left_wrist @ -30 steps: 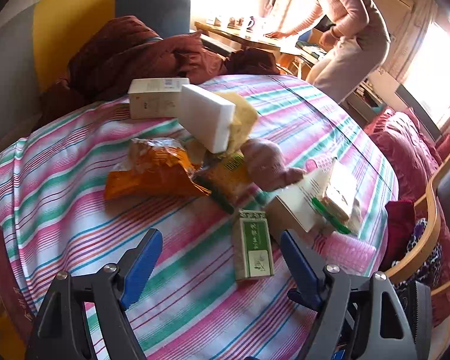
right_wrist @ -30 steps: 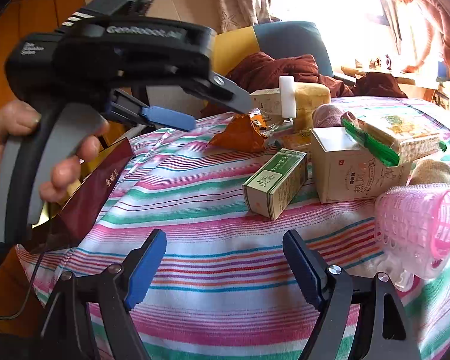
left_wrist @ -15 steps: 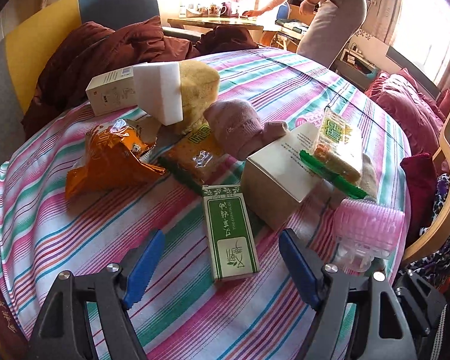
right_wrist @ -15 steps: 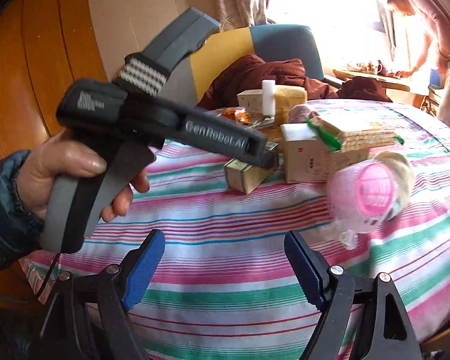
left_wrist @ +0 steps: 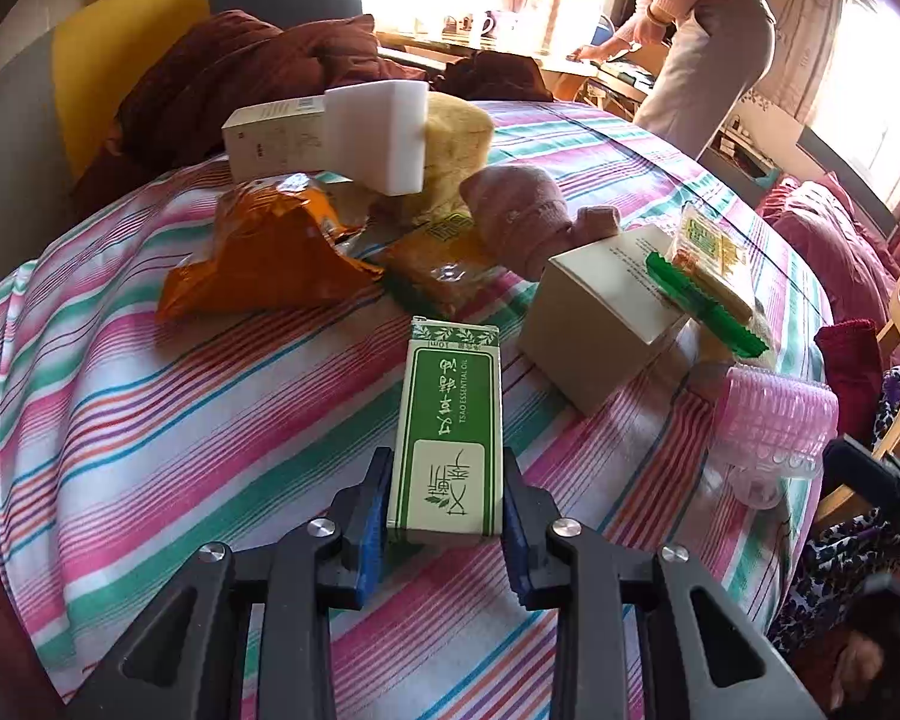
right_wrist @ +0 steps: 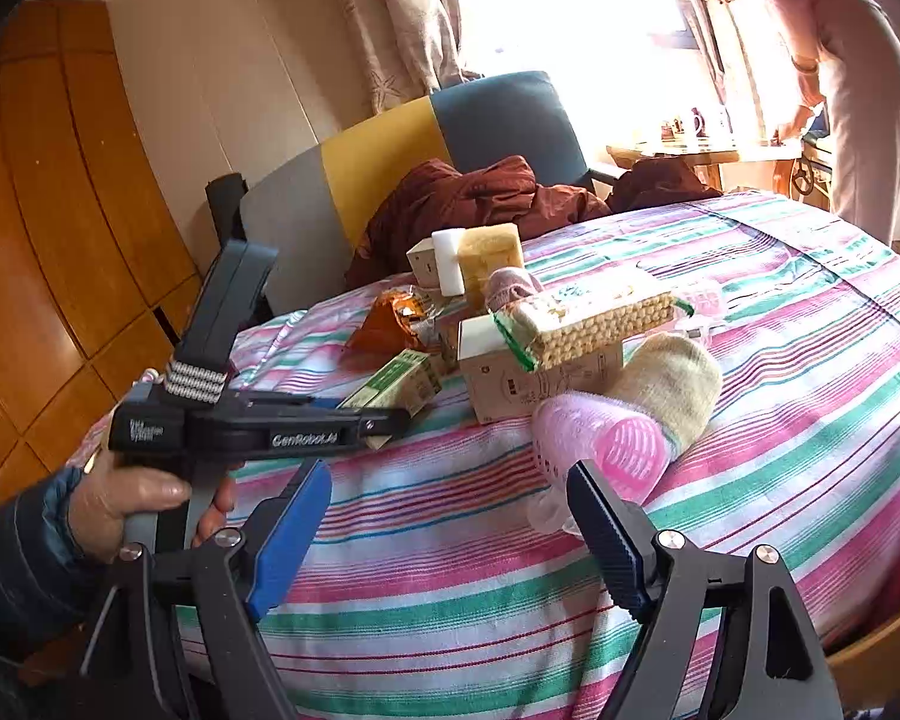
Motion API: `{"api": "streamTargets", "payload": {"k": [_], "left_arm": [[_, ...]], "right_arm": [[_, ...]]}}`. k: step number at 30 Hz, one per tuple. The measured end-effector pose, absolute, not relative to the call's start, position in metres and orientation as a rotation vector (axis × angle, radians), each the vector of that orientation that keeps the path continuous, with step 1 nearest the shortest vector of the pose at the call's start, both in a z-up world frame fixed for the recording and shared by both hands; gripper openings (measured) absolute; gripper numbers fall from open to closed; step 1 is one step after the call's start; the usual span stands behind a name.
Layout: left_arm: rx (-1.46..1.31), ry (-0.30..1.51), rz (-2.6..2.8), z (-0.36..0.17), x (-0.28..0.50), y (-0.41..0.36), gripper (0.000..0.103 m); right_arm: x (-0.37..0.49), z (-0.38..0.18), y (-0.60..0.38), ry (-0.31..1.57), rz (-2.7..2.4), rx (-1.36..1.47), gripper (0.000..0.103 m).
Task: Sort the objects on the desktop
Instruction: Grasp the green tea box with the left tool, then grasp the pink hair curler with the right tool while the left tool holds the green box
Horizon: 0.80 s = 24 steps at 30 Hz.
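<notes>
Seemingly to lift it clear of the far clutter, the left tongs (left_wrist: 444,516) clench the green box (left_wrist: 450,420) on the table (left_wrist: 180,420), while the right tongs (right_wrist: 450,534) hang released nearby.

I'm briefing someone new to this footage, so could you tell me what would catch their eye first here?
Front and centre, the left hand-held gripper clamps the near end of a green box lying on the striped tablecloth. Behind it sits a jumble with an orange bag at the left and a pink roller at the right. The right hand-held gripper hangs open near the roller.
</notes>
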State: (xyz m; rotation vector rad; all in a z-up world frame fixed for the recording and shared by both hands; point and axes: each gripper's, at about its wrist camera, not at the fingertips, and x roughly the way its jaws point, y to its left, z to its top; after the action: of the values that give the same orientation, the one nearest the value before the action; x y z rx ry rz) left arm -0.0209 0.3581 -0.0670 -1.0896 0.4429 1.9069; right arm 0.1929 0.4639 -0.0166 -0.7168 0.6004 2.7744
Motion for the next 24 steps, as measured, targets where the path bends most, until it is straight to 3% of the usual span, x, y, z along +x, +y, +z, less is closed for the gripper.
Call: {"api": "streamTargets", "payload": {"k": [11, 16, 24], "left_arm": [[-1.078, 0.394, 2.041, -0.071, 0.0, 0.279, 0.032], [-1.064, 0.361, 2.067, -0.07, 0.006, 0.26, 0.032], [-1.064, 0.329, 2.07, -0.072, 0.008, 0.248, 0.032]], "right_arm": [[0.193, -0.013, 0.485, 0.46, 2.616, -0.764, 0.082], [0.186, -0.023, 0.505, 0.581, 2.585, -0.776, 0.082], [0.158, -0.023, 0.457, 0.564, 2.806, -0.909, 0.076]]}}
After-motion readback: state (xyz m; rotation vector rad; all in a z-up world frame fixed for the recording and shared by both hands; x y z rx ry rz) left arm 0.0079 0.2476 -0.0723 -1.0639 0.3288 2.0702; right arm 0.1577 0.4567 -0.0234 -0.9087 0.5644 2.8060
